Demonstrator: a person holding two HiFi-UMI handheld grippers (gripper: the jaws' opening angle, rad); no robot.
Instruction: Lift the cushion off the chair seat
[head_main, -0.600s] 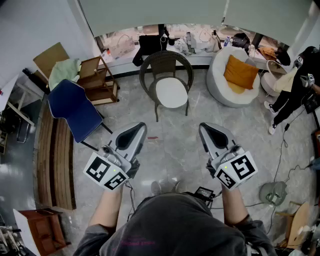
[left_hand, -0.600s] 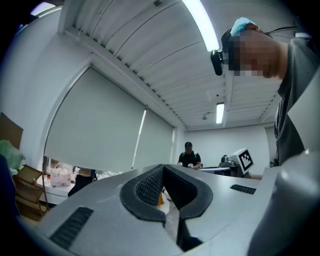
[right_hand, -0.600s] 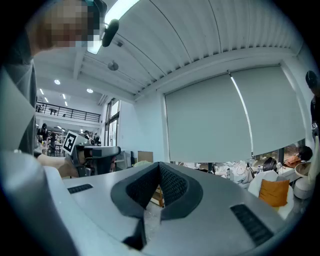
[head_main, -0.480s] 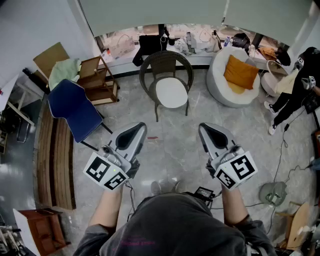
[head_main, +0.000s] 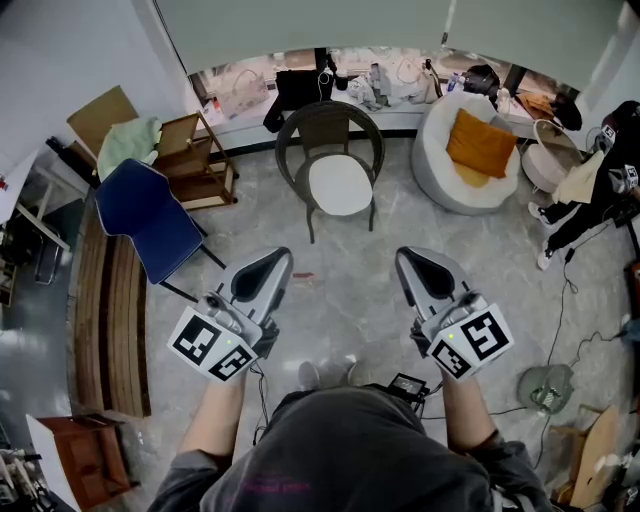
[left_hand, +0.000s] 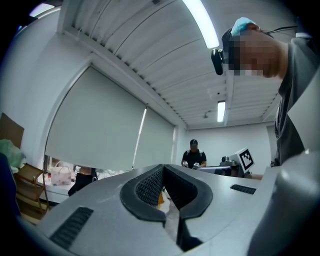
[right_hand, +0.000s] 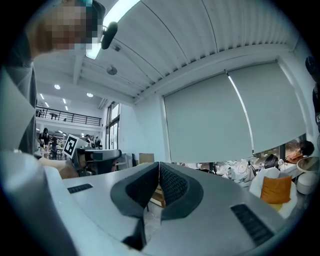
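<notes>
Head view: pale grey marble floor (head_main: 350, 290) stretches between the person and the dark woven wicker chair (head_main: 327, 122), which stands well ahead. The round white cushion (head_main: 340, 186) lies flat on its seat, untouched. The left tool (head_main: 263, 270) and right tool (head_main: 424, 268) are held level, each with its jaws closed on nothing. The likely trouble: arriving with jaws together would only shove the cushion against the backrest, and a shallow pinch on its thin edge could slip.
</notes>
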